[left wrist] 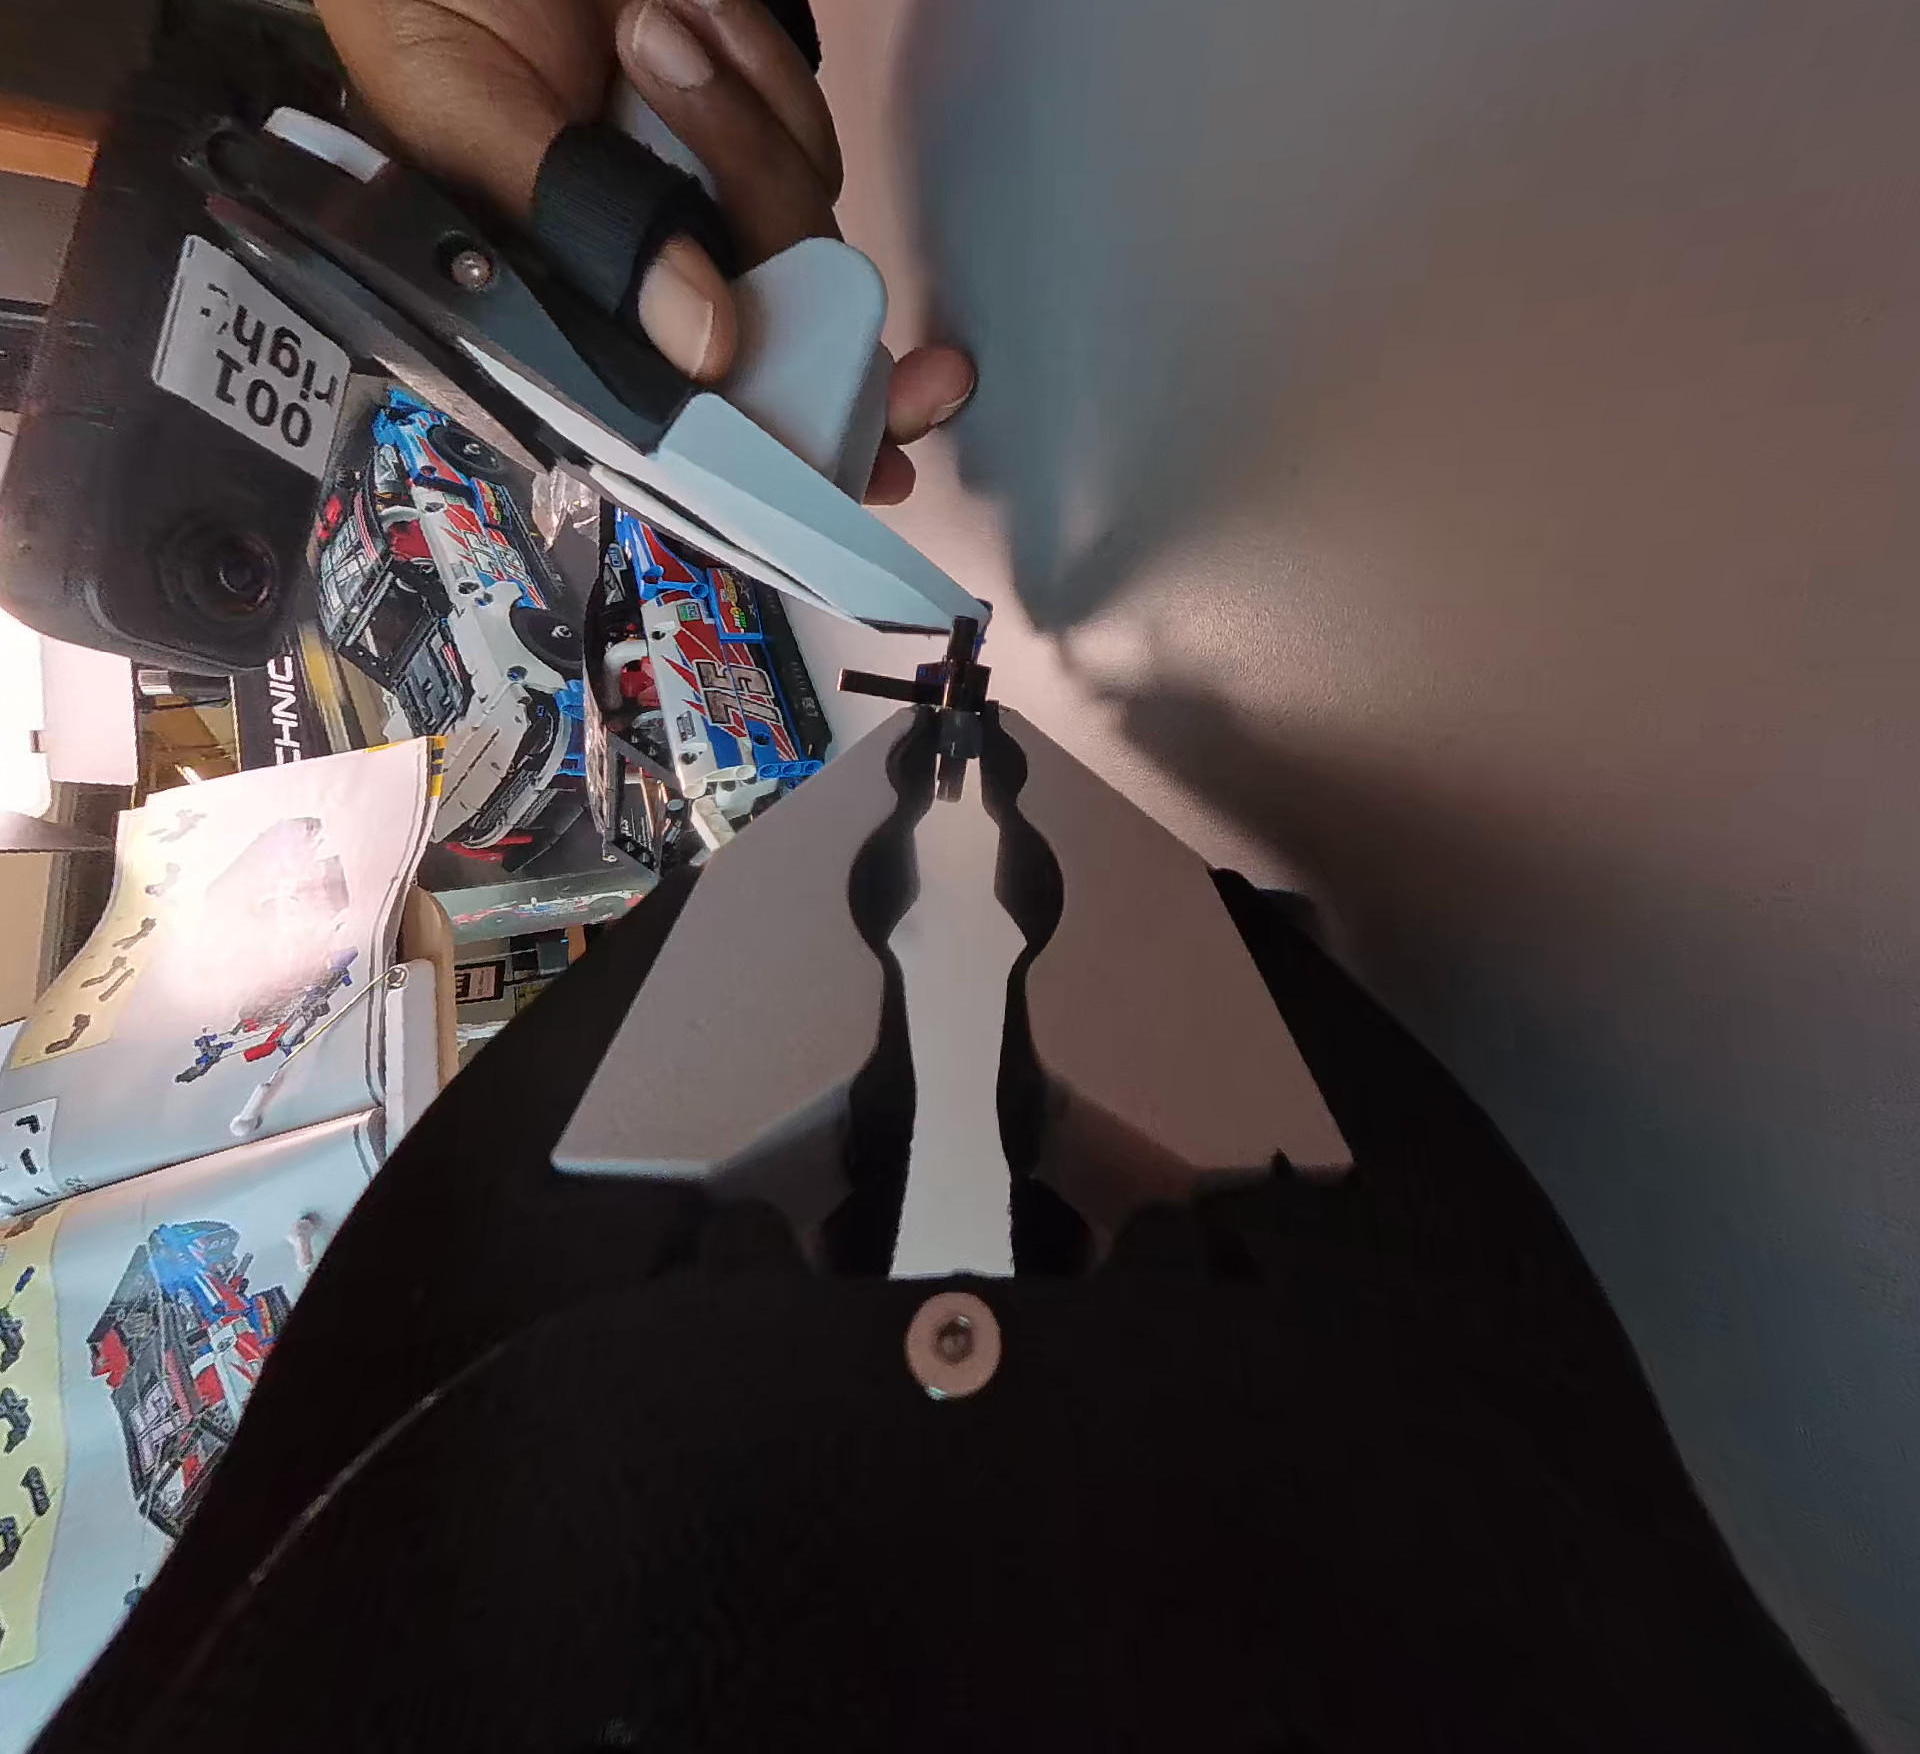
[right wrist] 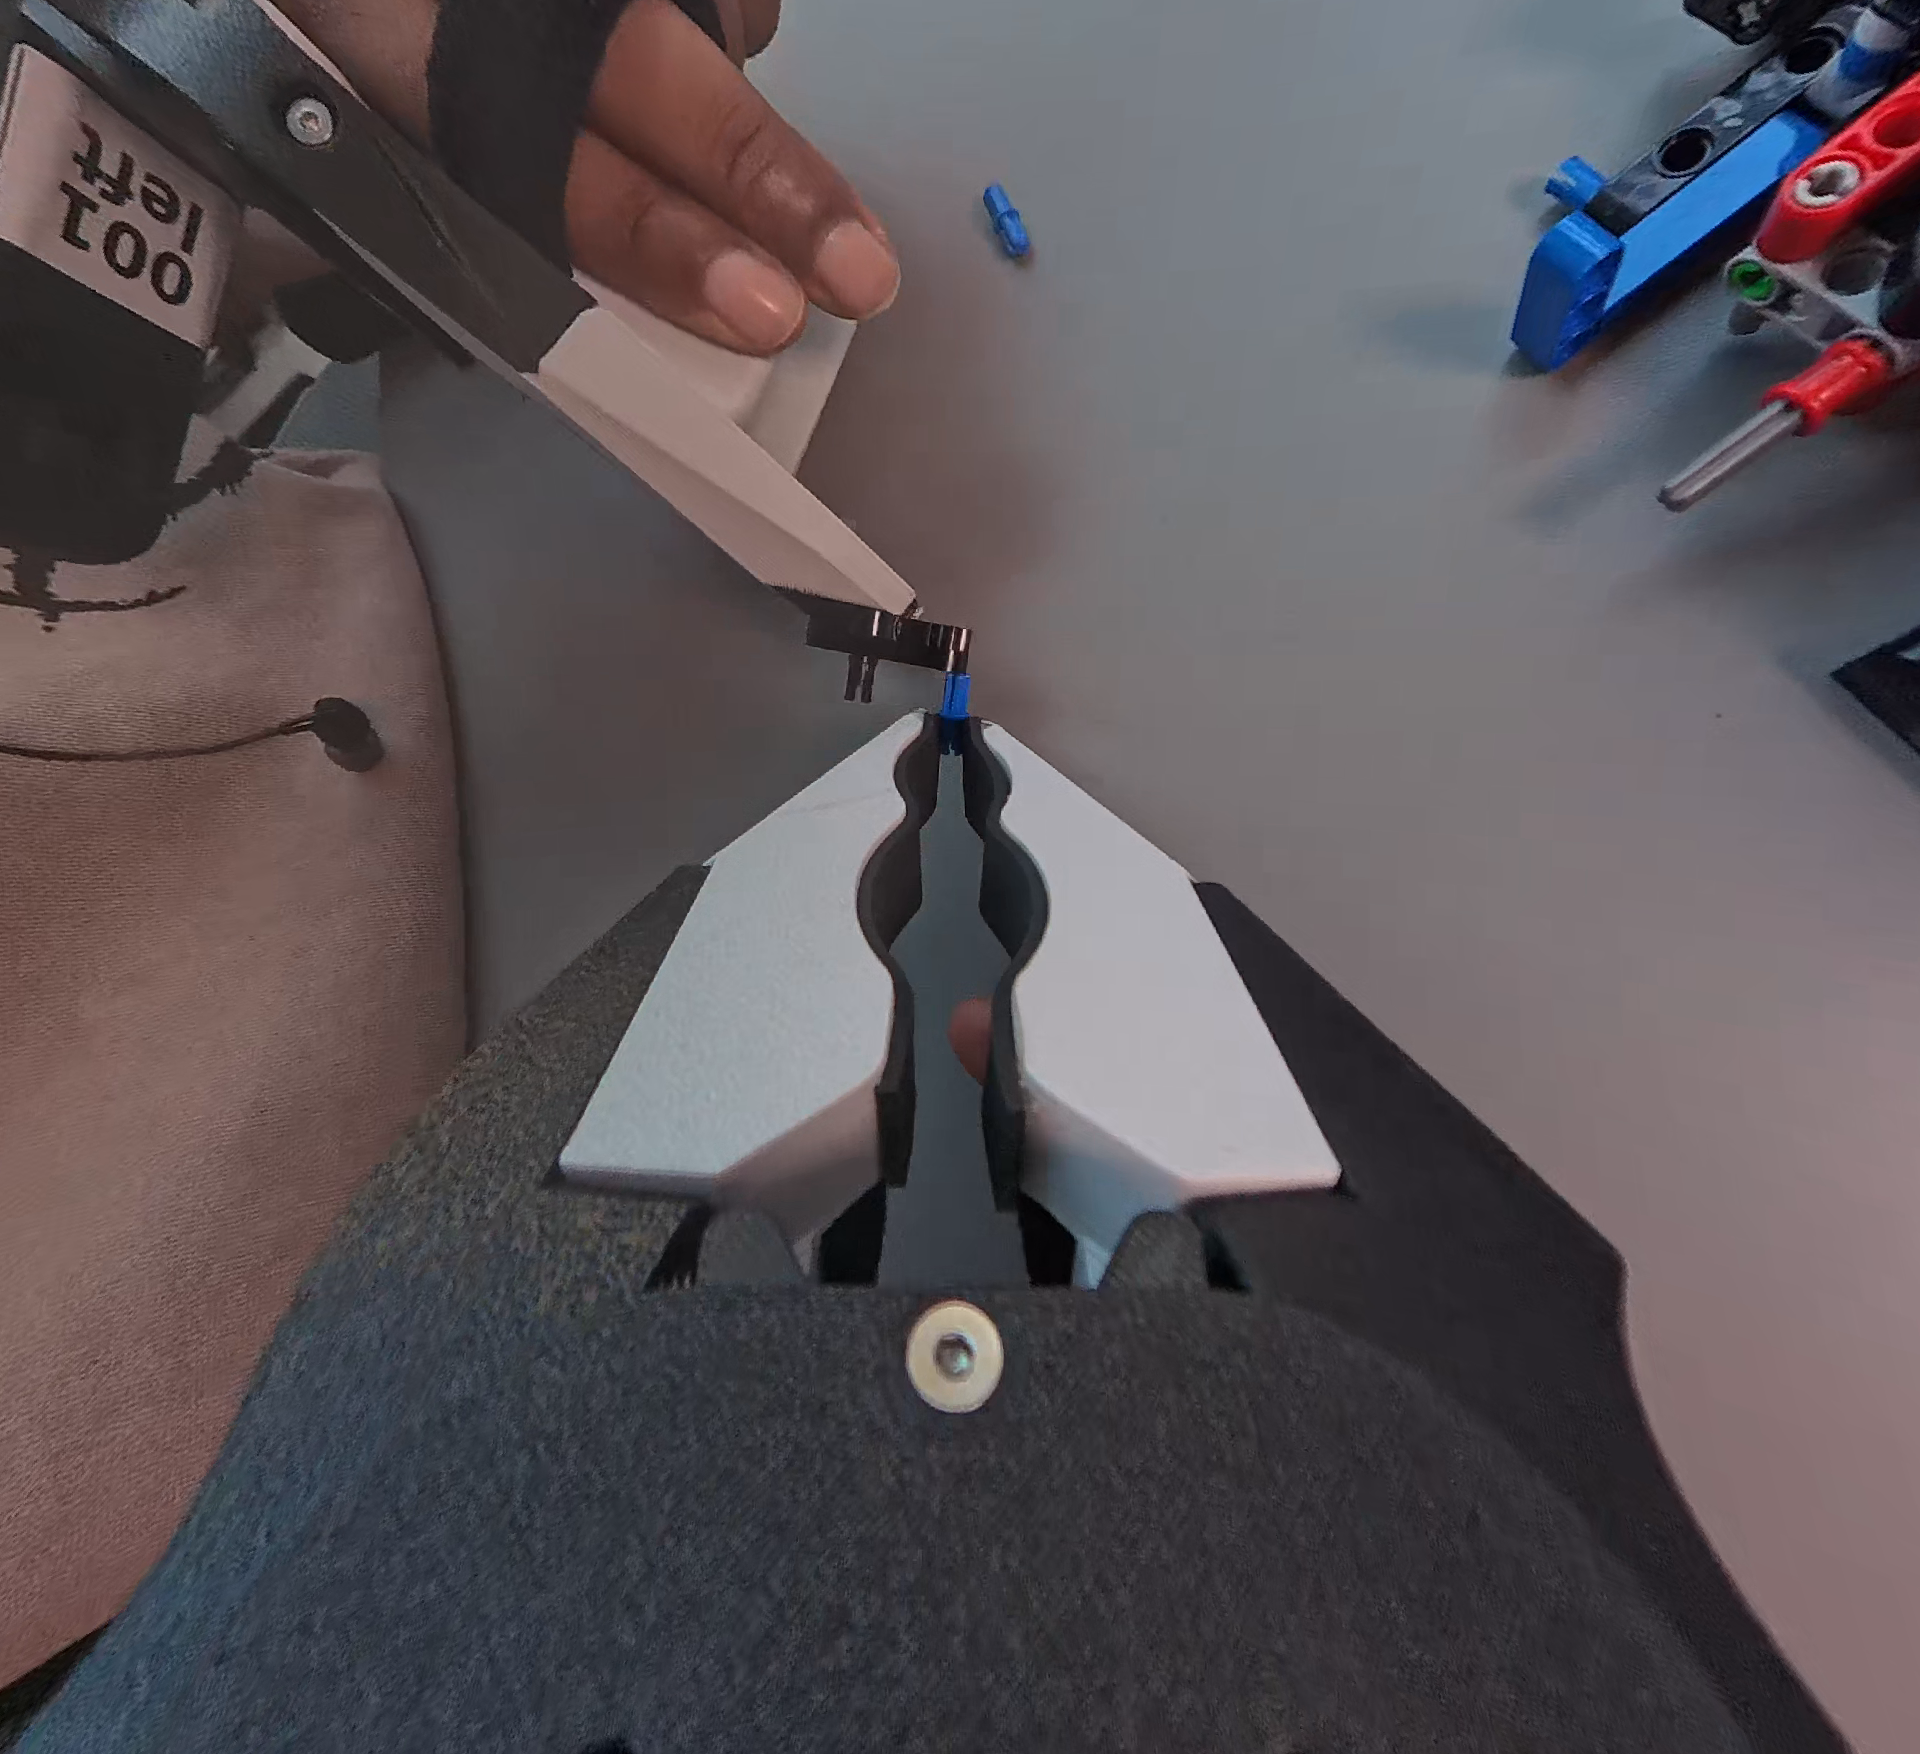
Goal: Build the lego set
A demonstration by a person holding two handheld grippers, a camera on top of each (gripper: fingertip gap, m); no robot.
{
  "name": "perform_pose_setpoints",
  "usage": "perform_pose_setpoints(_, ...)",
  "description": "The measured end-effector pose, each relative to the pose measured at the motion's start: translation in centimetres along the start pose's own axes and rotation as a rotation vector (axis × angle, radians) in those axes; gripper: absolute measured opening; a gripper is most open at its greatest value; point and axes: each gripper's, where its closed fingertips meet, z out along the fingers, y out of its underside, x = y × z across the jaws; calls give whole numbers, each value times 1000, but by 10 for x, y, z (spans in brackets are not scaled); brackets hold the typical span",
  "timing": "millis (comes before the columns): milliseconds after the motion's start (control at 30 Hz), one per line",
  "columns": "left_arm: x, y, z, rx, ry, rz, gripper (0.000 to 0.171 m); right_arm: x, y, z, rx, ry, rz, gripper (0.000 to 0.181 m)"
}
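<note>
Right wrist view first: the right gripper [right wrist: 951,725] pinches a small blue pin [right wrist: 953,699] at its tips, the pin's free end touching a short black lego piece [right wrist: 894,642] with pegs sticking out. That piece is clamped in the left gripper [left wrist: 953,715], both raised above the grey table [right wrist: 1299,509]. Farther off, a loose blue pin [right wrist: 1006,221] lies alone on bare table; the half-built model [right wrist: 1787,177] sits at the right edge.

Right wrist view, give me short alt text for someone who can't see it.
The right gripper pinches a small blue pin against a black Lego piece held by the left gripper, above a grey table.
</note>
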Motion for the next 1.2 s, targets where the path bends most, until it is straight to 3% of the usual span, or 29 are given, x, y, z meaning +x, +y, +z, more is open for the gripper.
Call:
perform_pose_setpoints(200, 5, -1, 1, -1, 18, 6, 8, -1, 0, 2, -6, 11, -10, 1)
perform_pose_setpoints(400, -2, 12, -4, 15, 40, -200, 8, 2, -4, -2, 24, 19, 1, 1)
perform_pose_setpoints(567, -1, 11, -5, 38, 63, -255, 8, 5, -8, -3, 49, 28, 20, 1)
perform_pose_setpoints(1200, 9, 10, -1, 11, 94, -170, 8, 2, -4, 3, 12, 39, 7, 1)
